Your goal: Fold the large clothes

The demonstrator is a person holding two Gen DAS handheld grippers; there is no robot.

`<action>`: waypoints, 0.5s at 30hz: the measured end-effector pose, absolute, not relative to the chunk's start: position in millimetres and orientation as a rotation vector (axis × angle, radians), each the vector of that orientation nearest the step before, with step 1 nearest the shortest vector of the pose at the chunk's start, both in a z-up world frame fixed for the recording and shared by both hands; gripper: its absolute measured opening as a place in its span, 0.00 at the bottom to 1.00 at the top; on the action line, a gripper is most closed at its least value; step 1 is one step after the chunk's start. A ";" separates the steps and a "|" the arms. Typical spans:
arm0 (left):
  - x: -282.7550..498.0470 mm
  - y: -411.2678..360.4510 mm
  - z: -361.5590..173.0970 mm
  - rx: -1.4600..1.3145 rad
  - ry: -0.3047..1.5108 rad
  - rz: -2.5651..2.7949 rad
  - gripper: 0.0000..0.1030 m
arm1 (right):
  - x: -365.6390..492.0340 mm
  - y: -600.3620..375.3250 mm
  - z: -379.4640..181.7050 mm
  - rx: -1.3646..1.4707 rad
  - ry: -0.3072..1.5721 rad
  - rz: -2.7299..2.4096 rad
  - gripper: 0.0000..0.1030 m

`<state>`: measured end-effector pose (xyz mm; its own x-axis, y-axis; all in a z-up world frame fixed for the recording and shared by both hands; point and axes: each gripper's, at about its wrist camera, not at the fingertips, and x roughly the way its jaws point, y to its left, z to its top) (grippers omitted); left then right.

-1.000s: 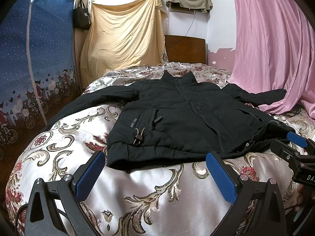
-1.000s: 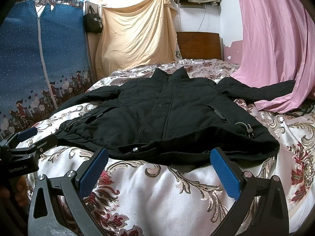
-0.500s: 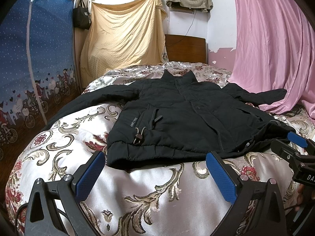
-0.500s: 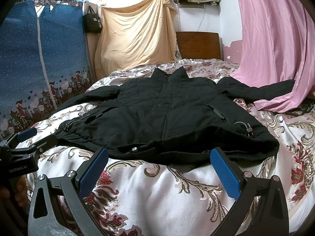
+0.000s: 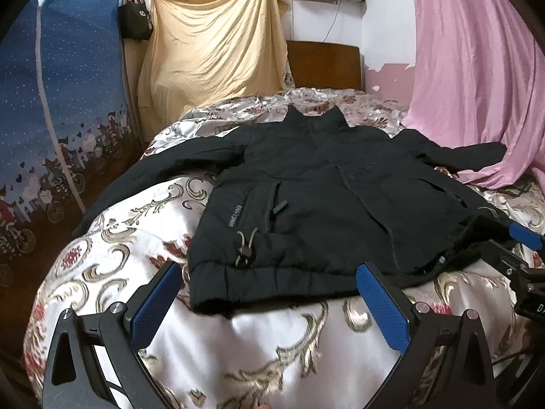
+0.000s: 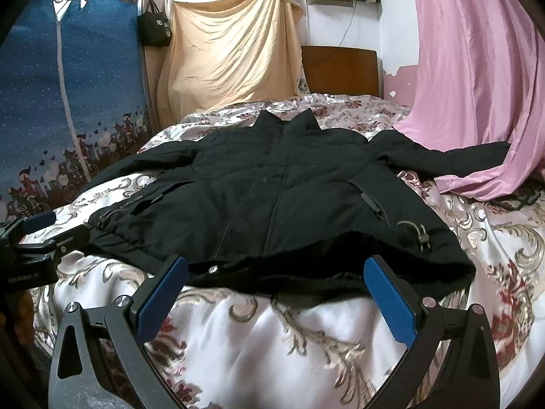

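A large black padded jacket [image 5: 323, 204] lies flat and zipped on the bed, collar far, hem near, both sleeves spread out sideways. It also shows in the right wrist view [image 6: 272, 204]. My left gripper [image 5: 269, 293] is open and empty, hovering just before the hem's left part. My right gripper [image 6: 276, 286] is open and empty, just before the hem's right part. Each gripper appears at the edge of the other's view: the right gripper [image 5: 521, 259], the left gripper [image 6: 37, 238].
The bed has a shiny floral satin cover [image 5: 238, 347]. A pink curtain [image 5: 477, 85] drapes onto the bed at right, over the jacket's right sleeve end. A blue fabric wardrobe [image 5: 58, 119] stands left. A yellow cloth [image 5: 211, 58] and wooden headboard [image 5: 323, 64] are behind.
Both grippers have crept slightly closer to the jacket hem. Nothing has been taken hold of.
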<state>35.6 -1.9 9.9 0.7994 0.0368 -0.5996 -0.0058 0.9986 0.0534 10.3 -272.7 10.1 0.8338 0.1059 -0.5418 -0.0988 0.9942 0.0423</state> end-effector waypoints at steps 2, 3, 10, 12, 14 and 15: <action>43.1 -1.4 14.9 0.056 0.663 0.021 1.00 | 19.8 -277.9 14.0 0.022 0.586 0.117 0.99; 48.3 -1.9 18.0 0.061 0.670 0.022 1.00 | 23.6 -280.2 16.8 0.021 0.585 0.118 0.99; 95.2 -10.7 33.1 0.088 0.735 0.025 1.00 | 60.9 -304.9 35.6 0.036 0.599 0.121 0.99; 112.2 -15.8 36.5 0.104 0.750 0.019 1.00 | 75.7 -316.5 41.9 0.045 0.609 0.121 0.99; 129.4 -21.4 38.8 0.117 0.764 0.014 1.00 | 92.3 -328.9 47.0 0.059 0.631 0.111 0.99; 138.9 -24.9 39.8 0.120 0.771 0.007 1.00 | 102.0 -337.1 50.1 0.074 0.643 0.105 0.99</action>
